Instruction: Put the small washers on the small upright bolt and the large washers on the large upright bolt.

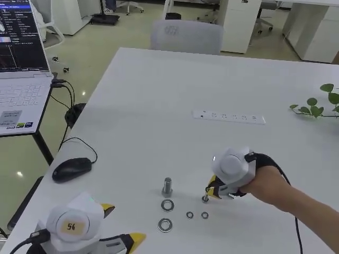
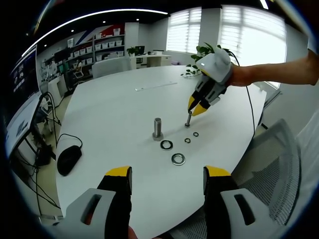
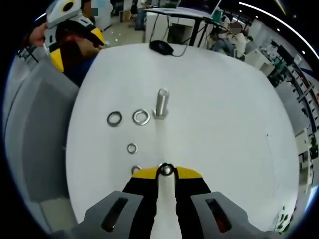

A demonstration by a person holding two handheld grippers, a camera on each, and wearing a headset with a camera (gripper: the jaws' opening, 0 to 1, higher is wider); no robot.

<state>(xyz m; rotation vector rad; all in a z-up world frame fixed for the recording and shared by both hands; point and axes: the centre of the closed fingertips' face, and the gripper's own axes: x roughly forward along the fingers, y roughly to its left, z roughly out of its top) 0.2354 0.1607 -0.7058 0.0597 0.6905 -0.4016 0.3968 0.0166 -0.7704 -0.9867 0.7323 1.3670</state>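
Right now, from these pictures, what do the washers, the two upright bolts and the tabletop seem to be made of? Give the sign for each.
The large washers, small washers, large bolt and small bolt: probably steel, bare or plated, since they are grey with bright glints. The tabletop: white, smooth and matt, likely laminate; its core is unseen.

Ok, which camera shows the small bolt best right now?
The left gripper view: the small bolt stands side-on, full length, under the right gripper's yellow tips. In the head view it is tiny, tucked against that gripper. In the right gripper view its top end sits between the closed jaws, seen end-on.
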